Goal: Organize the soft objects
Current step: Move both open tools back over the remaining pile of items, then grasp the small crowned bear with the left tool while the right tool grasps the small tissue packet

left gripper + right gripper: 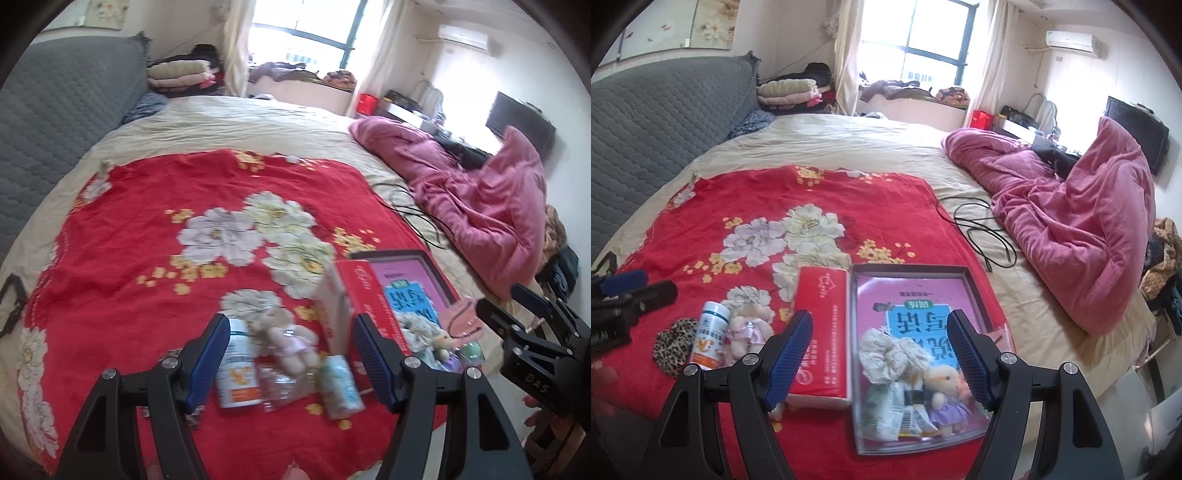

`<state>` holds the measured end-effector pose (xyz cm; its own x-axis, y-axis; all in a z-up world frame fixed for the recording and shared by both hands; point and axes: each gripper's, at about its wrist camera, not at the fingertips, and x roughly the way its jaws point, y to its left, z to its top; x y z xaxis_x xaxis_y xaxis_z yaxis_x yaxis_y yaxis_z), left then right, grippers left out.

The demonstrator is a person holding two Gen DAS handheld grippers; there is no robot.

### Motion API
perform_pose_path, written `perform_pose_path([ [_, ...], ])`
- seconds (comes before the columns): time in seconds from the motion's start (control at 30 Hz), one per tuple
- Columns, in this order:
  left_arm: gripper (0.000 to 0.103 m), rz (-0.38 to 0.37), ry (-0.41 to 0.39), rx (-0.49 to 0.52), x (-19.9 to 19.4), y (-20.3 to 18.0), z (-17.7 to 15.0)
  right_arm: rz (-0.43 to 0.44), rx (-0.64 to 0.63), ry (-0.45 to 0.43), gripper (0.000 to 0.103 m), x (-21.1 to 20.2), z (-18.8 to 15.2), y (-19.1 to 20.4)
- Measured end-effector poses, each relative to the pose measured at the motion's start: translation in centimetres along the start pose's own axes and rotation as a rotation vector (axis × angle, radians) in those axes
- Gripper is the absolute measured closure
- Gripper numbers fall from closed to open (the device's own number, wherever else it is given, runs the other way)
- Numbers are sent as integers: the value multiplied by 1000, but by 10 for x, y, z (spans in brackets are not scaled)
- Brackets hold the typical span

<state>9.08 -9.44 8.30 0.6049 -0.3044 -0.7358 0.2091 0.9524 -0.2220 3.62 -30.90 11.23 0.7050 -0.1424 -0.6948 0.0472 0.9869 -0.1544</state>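
My left gripper (291, 360) hovers open over a small plush bear in a pink dress (288, 339), a white bottle (236, 376), a clear plastic bag (280, 389) and a pale blue packet (338, 384), gripping none of them. My right gripper (879, 358) is open above a shallow tray (912, 268). The tray holds a cream lace scrunchie (890, 350), a plush bear in a purple dress (945, 387) and some packets (897, 417). A leopard-print scrunchie (674, 347) lies left of the bottle (711, 332). All rest on a red flowered blanket (701, 221).
A red tissue box (822, 332) lies between the loose items and the tray. A crumpled pink duvet (1071, 229) and a black cable (982, 229) lie to the right on the bed. A grey quilted headboard (665, 110) stands at the left.
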Motion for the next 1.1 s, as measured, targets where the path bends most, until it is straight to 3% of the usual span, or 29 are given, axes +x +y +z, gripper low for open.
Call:
perform_pose_path([
  [0.27, 35, 60, -29, -46, -22, 50, -1, 32, -42, -15, 27, -9, 4, 31],
  [0.6, 35, 78, -20, -77, -33, 77, -17, 71, -90, -23, 27, -19, 2, 66],
  [0.83, 35, 60, 6, -66, -26, 70, -27, 102, -100, -13, 27, -22, -14, 84],
  [1.1, 35, 36, 59, -18, 1, 45, -37, 134, -102, 70, 27, -3, -59, 102],
])
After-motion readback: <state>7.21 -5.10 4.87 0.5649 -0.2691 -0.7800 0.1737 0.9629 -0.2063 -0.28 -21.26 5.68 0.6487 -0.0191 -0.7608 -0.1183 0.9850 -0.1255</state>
